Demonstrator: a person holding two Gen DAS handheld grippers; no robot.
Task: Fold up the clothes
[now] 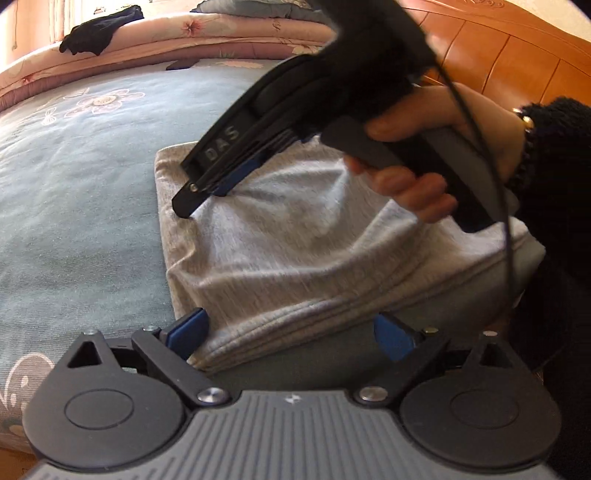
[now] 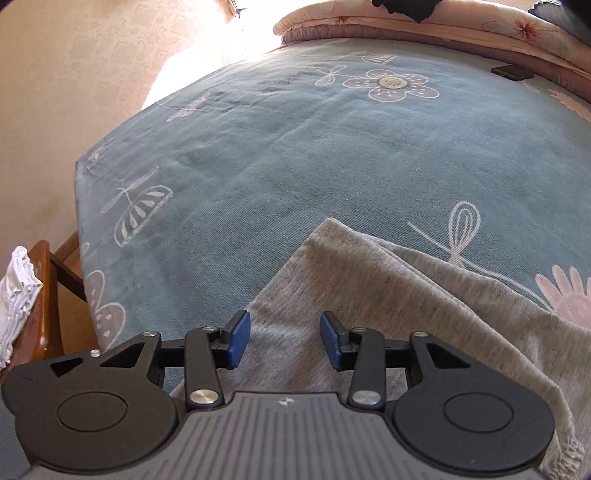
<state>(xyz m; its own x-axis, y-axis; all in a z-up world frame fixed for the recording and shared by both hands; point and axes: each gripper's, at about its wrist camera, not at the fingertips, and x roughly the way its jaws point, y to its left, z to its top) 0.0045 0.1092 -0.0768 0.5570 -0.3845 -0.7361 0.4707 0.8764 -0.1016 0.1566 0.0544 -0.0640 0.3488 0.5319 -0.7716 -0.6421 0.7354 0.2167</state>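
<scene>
Black right gripper [image 1: 201, 201] reads "DAS", jaws parted.

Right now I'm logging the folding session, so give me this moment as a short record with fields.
surface: bed with blue flower-print sheet
garment: grey garment, folded in layers, lying flat near the bed's edge
left gripper: jaws wide apart around the garment's near folded edge, not pressing on it
right gripper: jaws apart over the grey cloth, nothing held
right hand: wrapped around the gripper's handle
other clothes: dark garment on the pink quilt at the far side
</scene>
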